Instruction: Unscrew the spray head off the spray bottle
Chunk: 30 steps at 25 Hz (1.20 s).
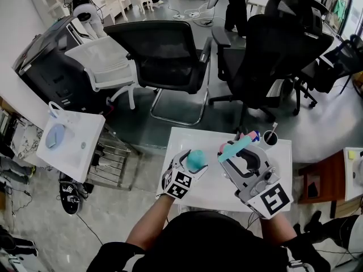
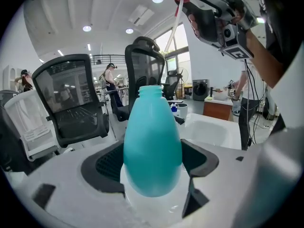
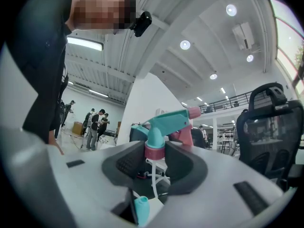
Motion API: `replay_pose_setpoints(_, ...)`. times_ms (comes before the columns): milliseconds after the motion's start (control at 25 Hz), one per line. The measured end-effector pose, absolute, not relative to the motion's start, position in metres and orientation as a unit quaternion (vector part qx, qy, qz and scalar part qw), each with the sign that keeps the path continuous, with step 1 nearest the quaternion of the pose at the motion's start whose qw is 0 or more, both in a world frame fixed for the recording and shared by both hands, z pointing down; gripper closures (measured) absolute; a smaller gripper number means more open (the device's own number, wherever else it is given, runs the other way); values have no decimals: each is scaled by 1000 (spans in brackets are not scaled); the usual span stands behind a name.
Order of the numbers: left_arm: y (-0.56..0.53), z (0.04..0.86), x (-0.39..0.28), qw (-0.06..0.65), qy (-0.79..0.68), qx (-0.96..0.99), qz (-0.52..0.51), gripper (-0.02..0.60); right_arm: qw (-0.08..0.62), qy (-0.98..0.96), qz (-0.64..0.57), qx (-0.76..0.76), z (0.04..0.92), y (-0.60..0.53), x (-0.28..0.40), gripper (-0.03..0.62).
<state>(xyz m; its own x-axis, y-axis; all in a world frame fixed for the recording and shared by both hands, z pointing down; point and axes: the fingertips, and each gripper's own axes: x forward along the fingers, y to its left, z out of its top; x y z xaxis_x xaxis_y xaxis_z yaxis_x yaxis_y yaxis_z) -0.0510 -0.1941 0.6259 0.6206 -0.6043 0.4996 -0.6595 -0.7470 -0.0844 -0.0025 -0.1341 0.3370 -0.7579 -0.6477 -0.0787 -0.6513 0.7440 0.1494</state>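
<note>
The teal spray bottle [image 1: 197,159] stands headless over the white table [image 1: 187,137], with my left gripper [image 1: 191,164] shut on its body. In the left gripper view the bottle [image 2: 152,146] fills the space between the jaws, and its bare open neck [image 2: 154,91] points up. My right gripper [image 1: 235,155] is shut on the detached spray head [image 1: 237,147], held to the bottle's right and higher. In the right gripper view the pink collar [image 3: 155,150] sits between the pads of the right gripper [image 3: 155,158]. The white dip tube [image 3: 153,180] hangs free, and the bottle's neck [image 3: 141,209] shows below it.
A white cup [image 1: 270,137] and a small blue item [image 1: 256,135] stand at the table's far right corner. Black office chairs [image 1: 164,52] and a white chair [image 1: 105,64] stand beyond the table. A small white side table [image 1: 71,143] is at the left, a wooden one [image 1: 323,180] at the right.
</note>
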Motion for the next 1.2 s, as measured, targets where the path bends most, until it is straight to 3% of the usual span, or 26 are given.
replay_pose_setpoints(680,-226,512,-77,0,-424,890,166,197,-22,906,62,-418,394,-165,26,457)
replay_pose_setpoints(1200,-220,475,-73,-11,-432,893,126,196,-69,886,11,-459,455,-169,49,456)
